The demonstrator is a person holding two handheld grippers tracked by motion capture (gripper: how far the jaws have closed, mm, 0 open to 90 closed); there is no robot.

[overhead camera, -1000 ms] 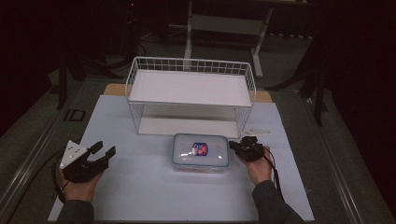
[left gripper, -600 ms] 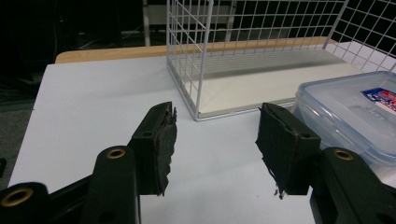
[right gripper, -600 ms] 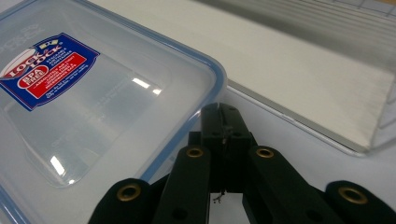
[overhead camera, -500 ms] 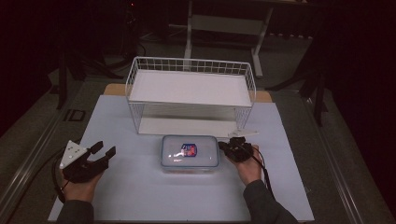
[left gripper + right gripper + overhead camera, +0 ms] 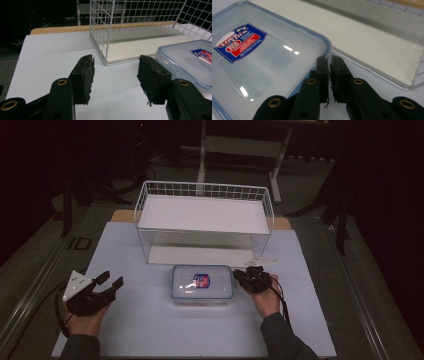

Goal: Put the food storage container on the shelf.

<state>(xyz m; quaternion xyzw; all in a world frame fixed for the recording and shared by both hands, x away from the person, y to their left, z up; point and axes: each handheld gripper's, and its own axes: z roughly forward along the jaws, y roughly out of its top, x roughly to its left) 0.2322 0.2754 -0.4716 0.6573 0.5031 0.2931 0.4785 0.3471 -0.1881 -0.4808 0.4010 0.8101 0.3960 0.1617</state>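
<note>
A clear plastic food container (image 5: 202, 284) with a blue-rimmed lid and a red and blue label lies flat on the white mat, just in front of the wire rack. My right gripper (image 5: 238, 275) is shut with nothing between its jaws. In the right gripper view its tips (image 5: 329, 62) rest against the right edge of the container (image 5: 262, 62). My left gripper (image 5: 111, 282) is open near the mat's left front, well apart from the container. In the left gripper view the open jaws (image 5: 115, 72) point toward the rack's corner, with the container (image 5: 190, 62) to the right.
A white wire rack (image 5: 200, 185) with an upper shelf stands across the back of the mat (image 5: 150, 330). A small white slip (image 5: 267, 262) lies by its right front foot. Dark floor and table legs surround the table.
My right gripper has moved left with the container sliding left ahead of it. The left gripper has stayed in place.
</note>
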